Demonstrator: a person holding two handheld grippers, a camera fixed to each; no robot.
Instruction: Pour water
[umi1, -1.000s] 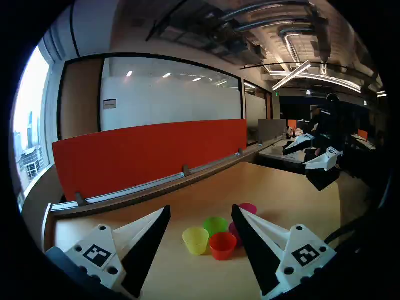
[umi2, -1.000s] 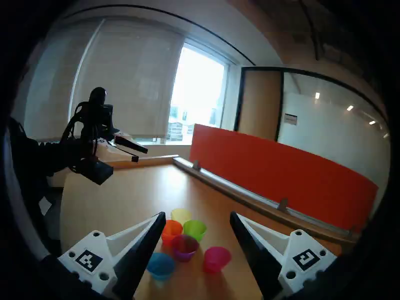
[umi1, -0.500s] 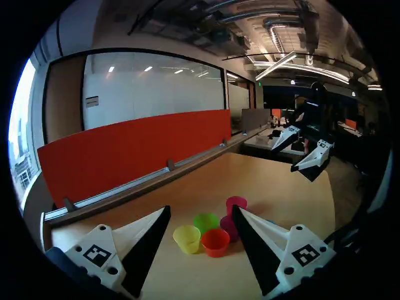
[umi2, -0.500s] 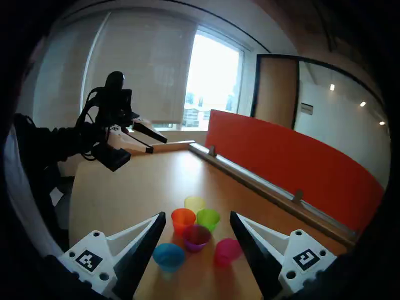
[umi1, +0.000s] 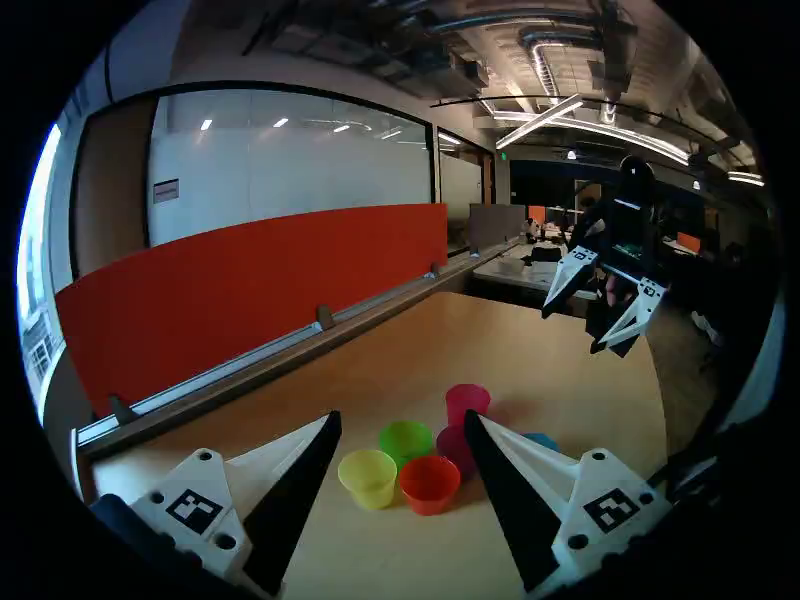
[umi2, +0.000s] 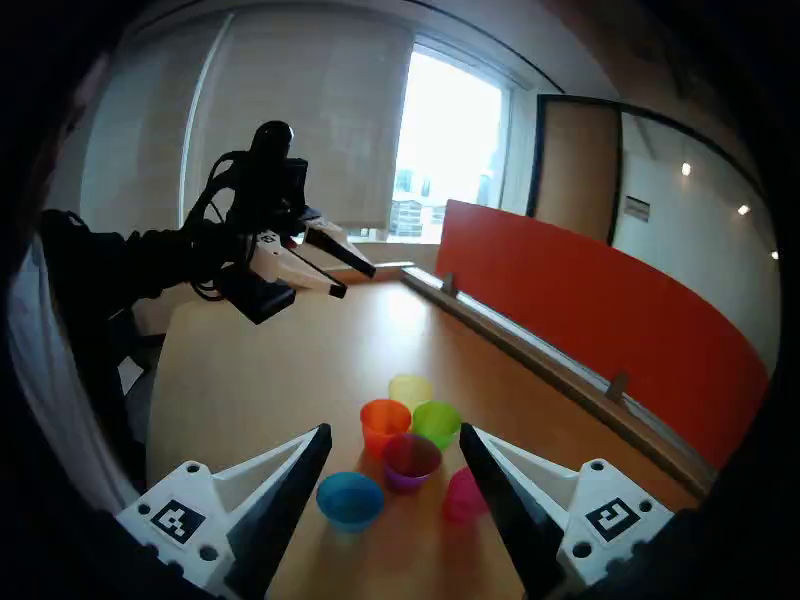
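I see my left gripper (umi1: 400, 418) and right gripper (umi2: 394, 430) both released and empty, cups (umi1: 430, 482) low ahead of each, blue cup (umi2: 349, 500) nearest the right

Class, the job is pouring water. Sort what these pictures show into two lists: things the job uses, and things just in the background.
Job things: yellow cup, orange cup, green cup, purple cup, blue cup, pink cup; left gripper and right gripper, both open and empty.

Background: table, red desk divider, window, ceiling lights.
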